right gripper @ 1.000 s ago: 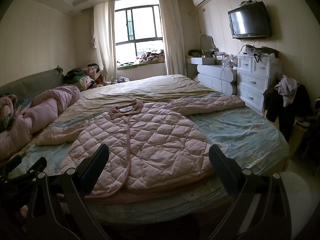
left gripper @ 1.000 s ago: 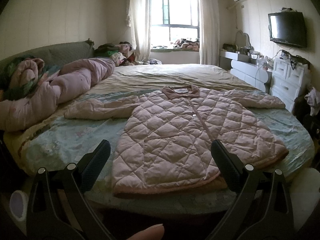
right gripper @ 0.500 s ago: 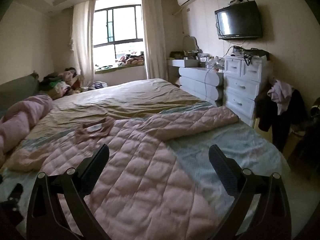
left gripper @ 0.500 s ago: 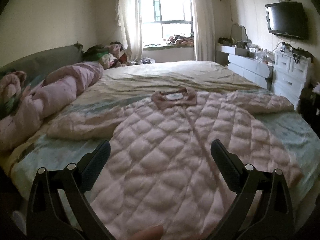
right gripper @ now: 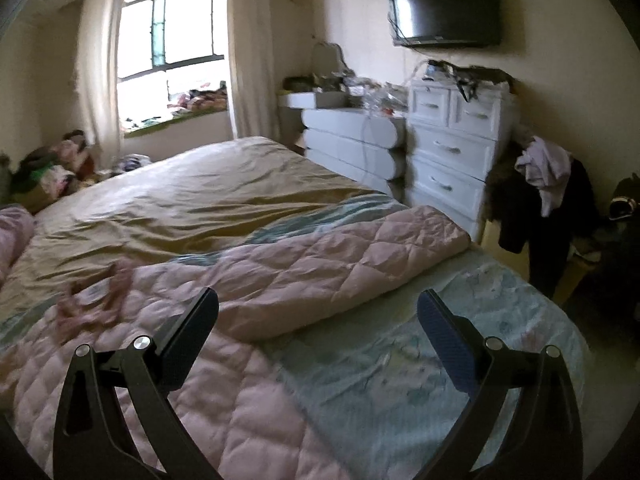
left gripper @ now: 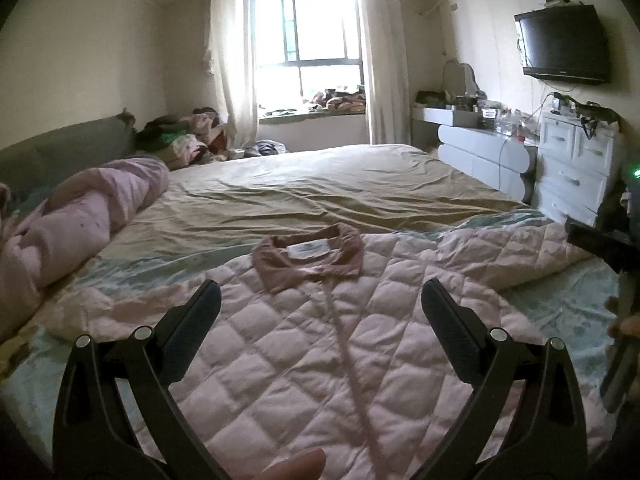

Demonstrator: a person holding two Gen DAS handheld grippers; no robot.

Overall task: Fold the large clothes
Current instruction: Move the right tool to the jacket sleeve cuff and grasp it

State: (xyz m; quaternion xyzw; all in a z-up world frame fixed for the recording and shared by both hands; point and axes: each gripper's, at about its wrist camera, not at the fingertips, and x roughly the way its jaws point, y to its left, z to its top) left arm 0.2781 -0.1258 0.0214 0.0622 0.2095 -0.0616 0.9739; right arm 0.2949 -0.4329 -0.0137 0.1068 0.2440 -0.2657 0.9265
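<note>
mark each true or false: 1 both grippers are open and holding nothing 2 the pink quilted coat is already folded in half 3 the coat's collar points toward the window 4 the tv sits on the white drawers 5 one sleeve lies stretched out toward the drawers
1. True. The left gripper and the right gripper are both open, with nothing between the fingers.
2. False. The pink quilted coat lies spread flat on the bed, front up, sleeves out.
3. True. The collar is at the far end, toward the window.
4. False. The tv is mounted on the wall above the white drawers.
5. True. The sleeve extends out toward the drawers.
</note>
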